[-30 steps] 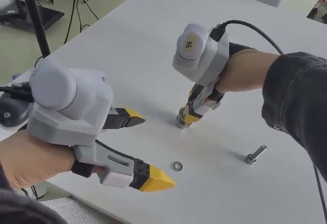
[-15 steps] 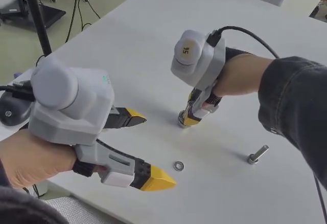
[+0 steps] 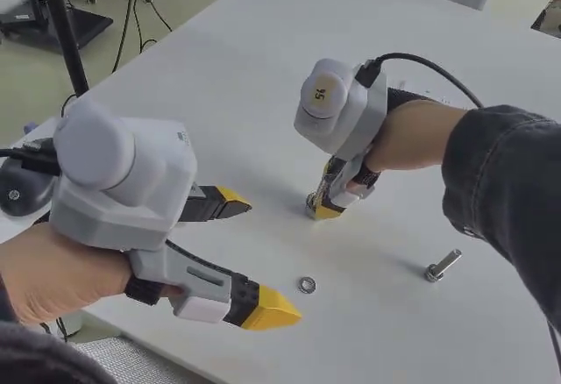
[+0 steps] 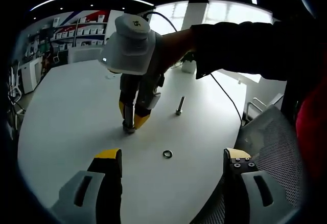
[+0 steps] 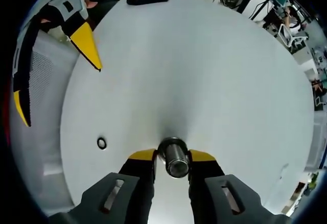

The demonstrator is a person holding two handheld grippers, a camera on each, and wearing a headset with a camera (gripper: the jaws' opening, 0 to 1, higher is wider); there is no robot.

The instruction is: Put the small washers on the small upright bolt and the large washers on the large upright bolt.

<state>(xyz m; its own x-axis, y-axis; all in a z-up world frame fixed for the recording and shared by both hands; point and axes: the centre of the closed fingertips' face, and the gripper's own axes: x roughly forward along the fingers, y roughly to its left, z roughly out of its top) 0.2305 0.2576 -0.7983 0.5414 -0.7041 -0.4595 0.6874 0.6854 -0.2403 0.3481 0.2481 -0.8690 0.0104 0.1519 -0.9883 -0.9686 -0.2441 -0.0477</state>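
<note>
On the white table [image 3: 263,77], my right gripper [image 3: 326,209] is clamped tight on the large bolt [image 5: 172,155] standing upright, while I hold my left gripper [image 3: 256,254] wide open and empty near a small washer [image 3: 306,285] lying flat, with a second bolt [image 3: 441,265] on its side farther right.

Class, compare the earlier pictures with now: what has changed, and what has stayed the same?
The right claw, shut on the large bolt, has twisted slightly and leaned lower over it, without leaving its spot. Nothing was picked up or let go. The left claw stays open and hovering; the washer and small bolt have not moved.
</note>
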